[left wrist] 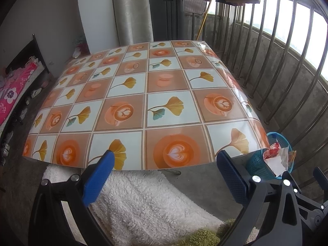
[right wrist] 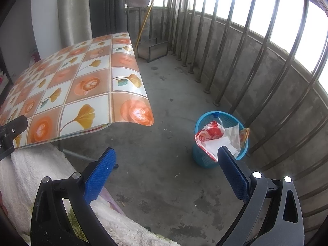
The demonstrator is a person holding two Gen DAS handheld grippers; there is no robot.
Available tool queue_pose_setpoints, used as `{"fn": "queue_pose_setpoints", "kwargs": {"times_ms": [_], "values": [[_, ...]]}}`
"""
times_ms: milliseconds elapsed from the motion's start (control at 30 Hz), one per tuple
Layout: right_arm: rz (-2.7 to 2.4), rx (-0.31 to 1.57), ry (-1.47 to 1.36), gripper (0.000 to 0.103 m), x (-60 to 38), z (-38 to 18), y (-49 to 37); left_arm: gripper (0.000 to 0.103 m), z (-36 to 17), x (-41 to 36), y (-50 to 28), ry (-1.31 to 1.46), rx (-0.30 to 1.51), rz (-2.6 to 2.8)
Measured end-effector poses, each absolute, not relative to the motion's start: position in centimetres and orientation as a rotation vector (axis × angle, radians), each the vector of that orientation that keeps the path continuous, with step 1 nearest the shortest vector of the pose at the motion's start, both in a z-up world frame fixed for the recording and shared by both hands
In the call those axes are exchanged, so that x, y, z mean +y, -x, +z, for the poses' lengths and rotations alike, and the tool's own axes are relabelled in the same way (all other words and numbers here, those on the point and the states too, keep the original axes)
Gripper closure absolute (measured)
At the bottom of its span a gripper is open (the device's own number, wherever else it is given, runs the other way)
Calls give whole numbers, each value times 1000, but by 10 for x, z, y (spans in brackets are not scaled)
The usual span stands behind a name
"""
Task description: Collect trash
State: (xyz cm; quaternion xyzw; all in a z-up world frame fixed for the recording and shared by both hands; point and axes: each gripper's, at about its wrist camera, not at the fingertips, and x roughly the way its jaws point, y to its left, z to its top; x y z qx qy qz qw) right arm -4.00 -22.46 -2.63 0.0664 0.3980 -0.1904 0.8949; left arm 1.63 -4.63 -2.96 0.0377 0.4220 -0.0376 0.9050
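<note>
Both the left gripper (left wrist: 164,172) and right gripper (right wrist: 166,170) are being held wide apart, nothing clamped. Trash (right wrist: 213,137) is sitting in the blue basket (right wrist: 205,160), nearer the right; the table (left wrist: 131,94) seems bare.

Left hand-held gripper (left wrist: 164,162) jaws wide apart, empty; right hand-held gripper (right wrist: 166,160) likewise.

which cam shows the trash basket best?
Right wrist: the whole blue basket stands on the floor, its rim and the wrappers inside visible. Left wrist catches it only at the frame edge, partly hidden by the table corner and gripper finger.
</note>
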Motion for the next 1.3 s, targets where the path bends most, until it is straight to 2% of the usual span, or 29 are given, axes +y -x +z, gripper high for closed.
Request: {"fn": "queue_pose_setpoints", "kwargs": {"times_ms": [1300], "values": [[-388,826,-135,8,-224,-26,38,6,-29,-47,-16,-81,871,-77]]}}
